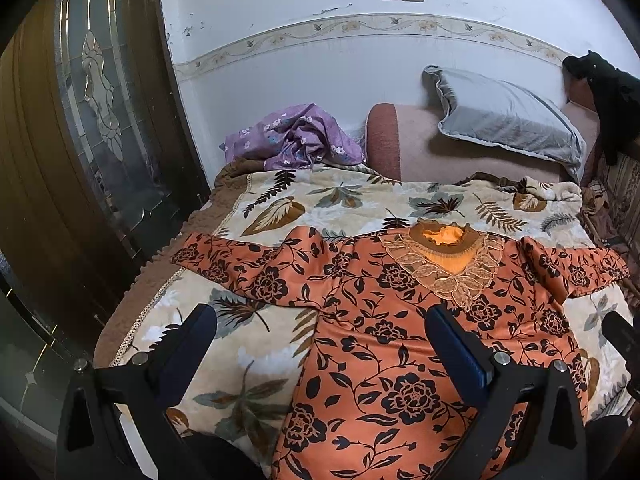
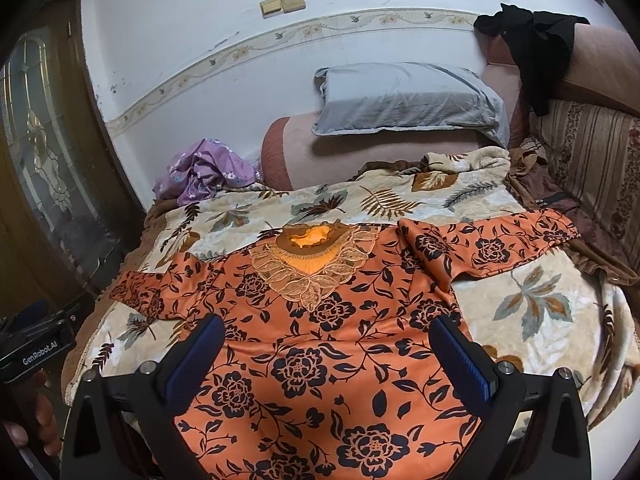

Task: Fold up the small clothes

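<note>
Right wrist view cuts off the orange garment (image 2: 320,340) hem, seemingly beneath open tongs (image 2: 326,356).

- "GenRobot.AI" stands in white letters on the black body of the left gripper (image 2: 38,350), seen at the left edge of the right wrist view.
- No other text can be read.

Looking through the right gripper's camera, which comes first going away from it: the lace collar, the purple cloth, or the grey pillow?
1. Lace collar on the orange dress, straight ahead of the right gripper.
2. Purple cloth, crumpled at the blanket's far left edge.
3. Grey pillow, on the bolster by the wall, right of centre.
</note>
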